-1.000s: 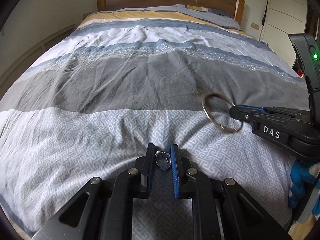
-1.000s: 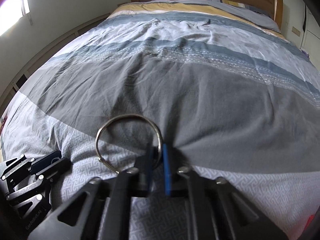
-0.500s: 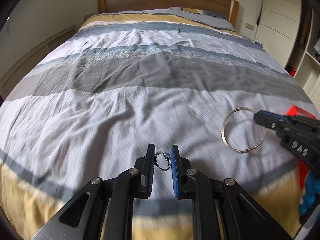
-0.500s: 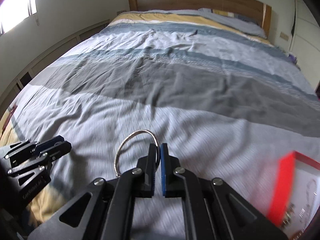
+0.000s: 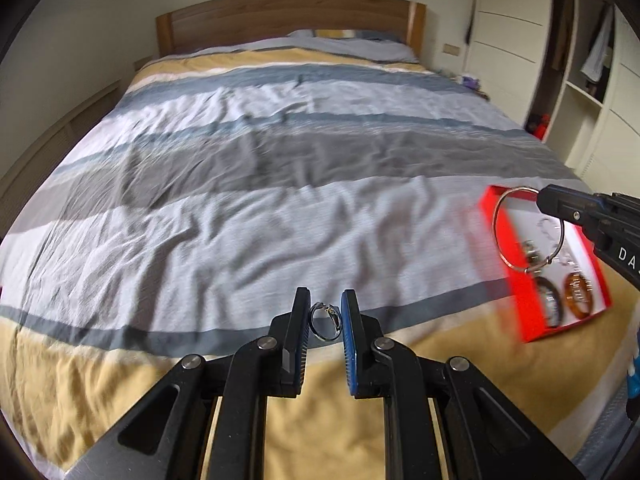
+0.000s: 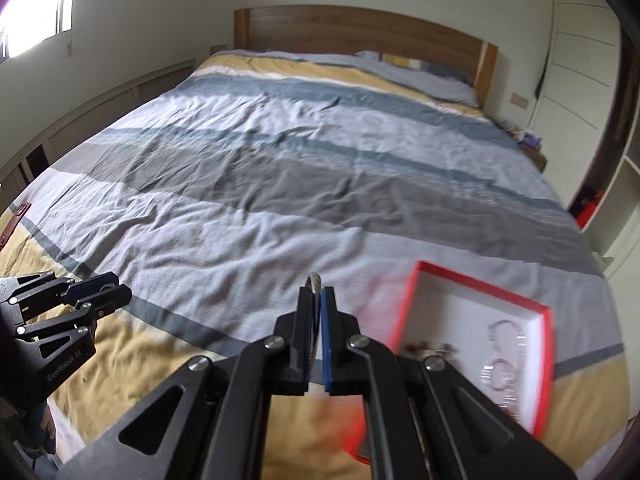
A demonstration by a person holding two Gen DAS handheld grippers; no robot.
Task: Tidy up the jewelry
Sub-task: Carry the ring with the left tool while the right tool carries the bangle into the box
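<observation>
Carry step, by the look of it: a small ring (image 5: pixel 326 321) is clamped betw. the jaws of the left gripper (image 5: pixel 325 334), and a thin bangle (image 5: pixel 529 229) is pinched in the shut right gripper (image 6: pixel 317 322), both held above the bed (image 5: pixel 280 184). The red box (image 6: pixel 476 322), w/ other jewelry already inside, lies at the bed's near right corner. Next, each piece probably needs to be lowered over a free spot in the box before the jaws are let apart.

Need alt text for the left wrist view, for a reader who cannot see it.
The left claw pinches a small ring above a striped bed cover. At right, the right claw holds a large metal hoop over an open red box of jewelry lying on the bed.
</observation>
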